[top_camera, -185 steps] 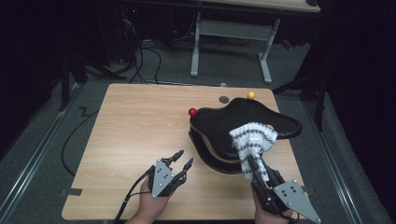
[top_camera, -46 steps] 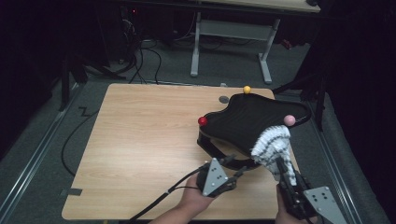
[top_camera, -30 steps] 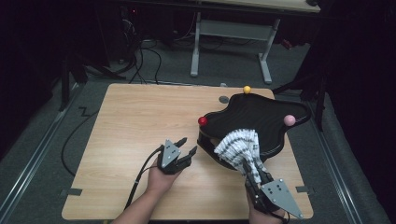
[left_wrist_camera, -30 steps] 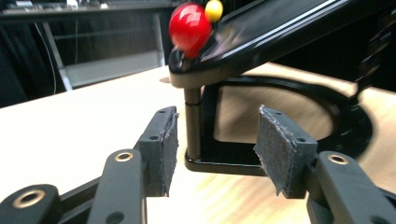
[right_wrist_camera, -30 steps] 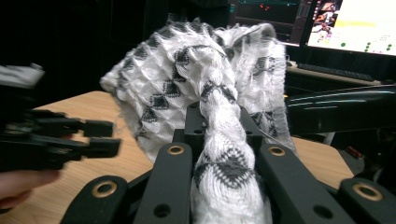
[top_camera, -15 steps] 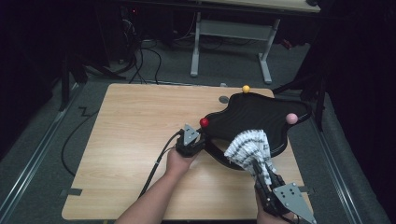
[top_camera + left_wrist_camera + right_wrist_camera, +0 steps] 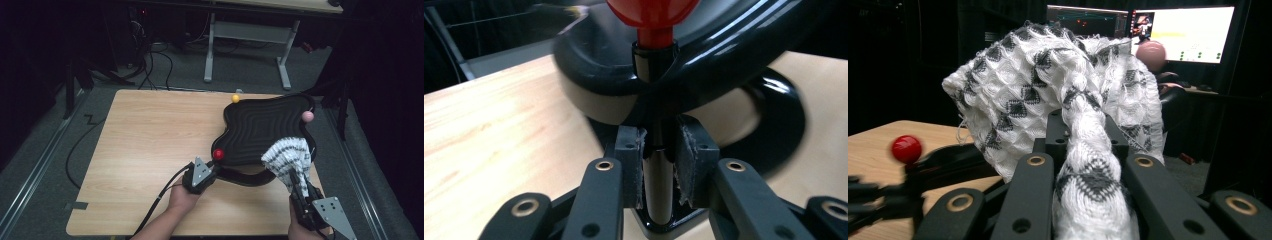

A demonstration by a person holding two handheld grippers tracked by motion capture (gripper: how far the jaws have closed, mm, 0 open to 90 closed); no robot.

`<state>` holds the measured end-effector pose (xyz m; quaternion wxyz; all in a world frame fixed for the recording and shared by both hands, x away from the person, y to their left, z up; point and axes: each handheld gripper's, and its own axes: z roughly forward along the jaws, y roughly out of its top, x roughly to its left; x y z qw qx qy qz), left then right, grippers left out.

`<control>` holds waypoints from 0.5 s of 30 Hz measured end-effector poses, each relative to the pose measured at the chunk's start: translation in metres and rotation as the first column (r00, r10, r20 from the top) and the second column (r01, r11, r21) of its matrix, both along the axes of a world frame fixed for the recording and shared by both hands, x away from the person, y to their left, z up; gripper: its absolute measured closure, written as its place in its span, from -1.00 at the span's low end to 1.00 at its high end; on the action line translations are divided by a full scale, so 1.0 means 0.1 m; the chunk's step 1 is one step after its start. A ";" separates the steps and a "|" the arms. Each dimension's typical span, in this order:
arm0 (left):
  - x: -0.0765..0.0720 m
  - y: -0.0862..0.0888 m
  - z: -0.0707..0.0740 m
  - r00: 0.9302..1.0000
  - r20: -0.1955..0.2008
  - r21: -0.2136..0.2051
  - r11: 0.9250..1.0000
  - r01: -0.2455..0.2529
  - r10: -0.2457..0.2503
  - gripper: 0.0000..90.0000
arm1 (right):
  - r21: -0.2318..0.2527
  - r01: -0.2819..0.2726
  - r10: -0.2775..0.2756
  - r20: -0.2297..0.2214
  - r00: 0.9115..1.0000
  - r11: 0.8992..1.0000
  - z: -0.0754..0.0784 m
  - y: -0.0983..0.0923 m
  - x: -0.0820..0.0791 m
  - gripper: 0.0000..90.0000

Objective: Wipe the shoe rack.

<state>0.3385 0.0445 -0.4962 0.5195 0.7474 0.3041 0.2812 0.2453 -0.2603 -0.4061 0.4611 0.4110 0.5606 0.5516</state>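
Dark room with a metal-legged desk (image 7: 247, 35) behind; a wooden table (image 7: 150, 145) in front bears a black, wavy-edged tray (image 7: 265, 127) raised on a curved black stand (image 7: 245, 177). Small balls sit on posts at the tray's rim: red (image 7: 218, 154), yellow (image 7: 235, 98) and pink (image 7: 308, 116).

Left gripper (image 7: 200, 176): held at the tray's near left corner. Its jaws have just been closing and now pinch the post (image 7: 659, 170) that rises to the red ball; the post stands upright between the two pads, with the ball above the jaw tips and the tray's glossy rim just beyond them.

Right gripper (image 7: 300, 192): held at the tray's near right corner. Its jaws are pressed together on a twisted neck of a white-and-black knitted cloth (image 7: 1073, 105). The rest of the cloth balloons out ahead of and above the jaw tips, lying over the tray's near right edge. In the right gripper view, the red ball lies to the left of the jaws and the pink ball shows past the cloth, ahead and to the right.
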 end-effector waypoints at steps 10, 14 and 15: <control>-0.35 -0.02 -0.04 0.999 0.023 0.008 1.000 0.023 -0.023 0.62 | -0.072 -0.154 0.146 -0.101 0.984 0.986 -0.29 0.48 0.16 0.79; -0.40 -0.05 -0.03 0.999 0.019 0.006 1.000 0.027 -0.027 0.62 | -0.087 -0.226 0.215 -0.127 0.968 0.970 -0.40 0.68 0.19 0.79; -0.40 -0.05 -0.03 1.000 0.016 0.004 1.000 0.027 -0.027 0.62 | -0.081 -0.242 0.231 -0.128 0.965 0.967 -0.42 0.71 0.19 0.79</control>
